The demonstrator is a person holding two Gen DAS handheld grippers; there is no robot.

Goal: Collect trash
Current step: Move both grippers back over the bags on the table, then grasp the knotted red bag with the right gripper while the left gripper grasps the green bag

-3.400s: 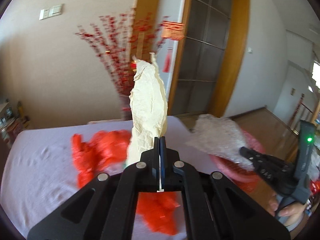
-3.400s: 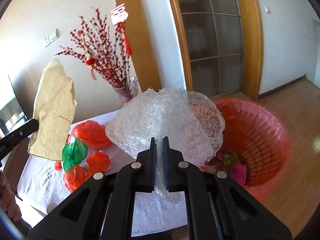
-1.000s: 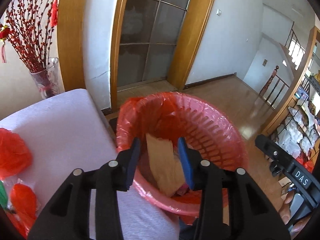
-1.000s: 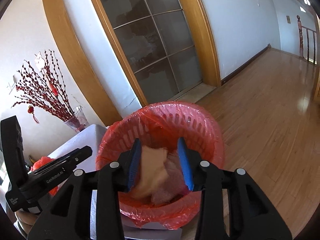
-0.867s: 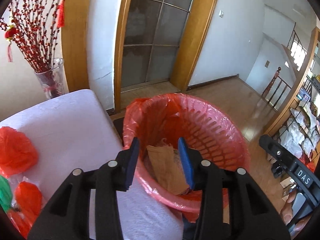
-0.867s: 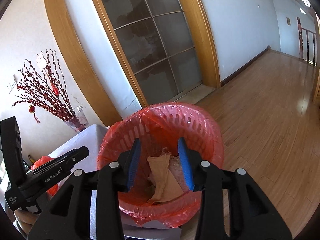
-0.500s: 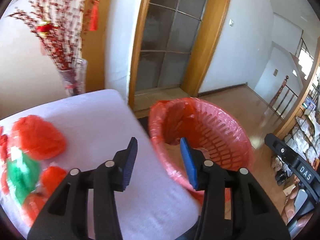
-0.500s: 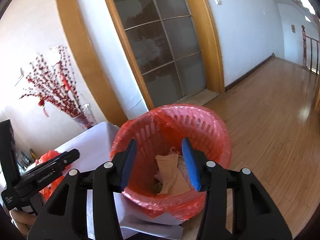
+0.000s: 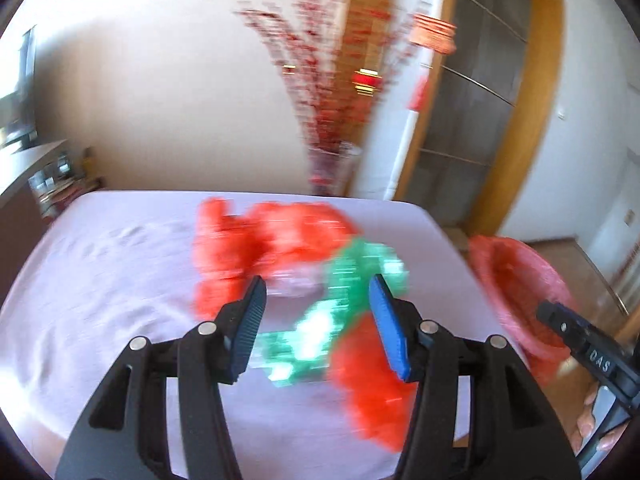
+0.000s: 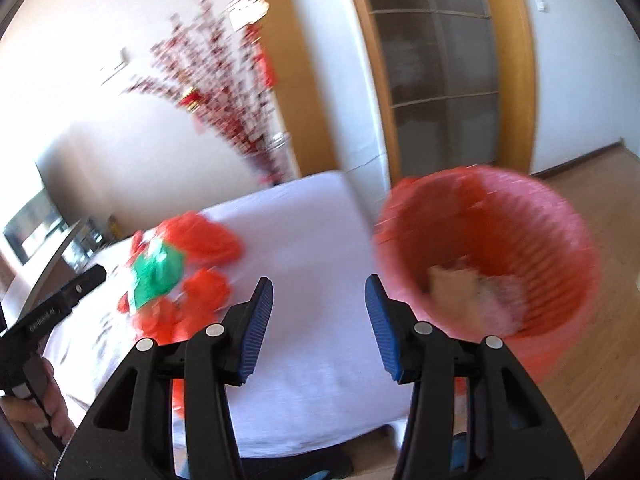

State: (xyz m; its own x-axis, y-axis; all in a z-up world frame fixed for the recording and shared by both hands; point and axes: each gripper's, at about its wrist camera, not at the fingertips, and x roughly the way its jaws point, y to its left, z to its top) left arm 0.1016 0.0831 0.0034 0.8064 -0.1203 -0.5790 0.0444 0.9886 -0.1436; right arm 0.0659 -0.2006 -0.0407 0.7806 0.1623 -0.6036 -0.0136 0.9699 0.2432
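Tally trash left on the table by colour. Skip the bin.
Orange wads: 3
Green wad: 1
Total: 4 on the table. Both views are motion-blurred, so a small scrap or clear piece could be missed.

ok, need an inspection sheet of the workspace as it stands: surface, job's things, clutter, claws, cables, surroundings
Surface: table under a white cloth.
Job's things: red bags and a green bag lie crumpled on the cloth; red basket beside the table holds brown paper.
Clutter: nothing seen.
Claws: left claw opening, empty, above the bags; right claw open, empty.
Cables: nothing seen.
Surroundings: vase of red branches, glass door, wood floor. Both views are motion-blurred.
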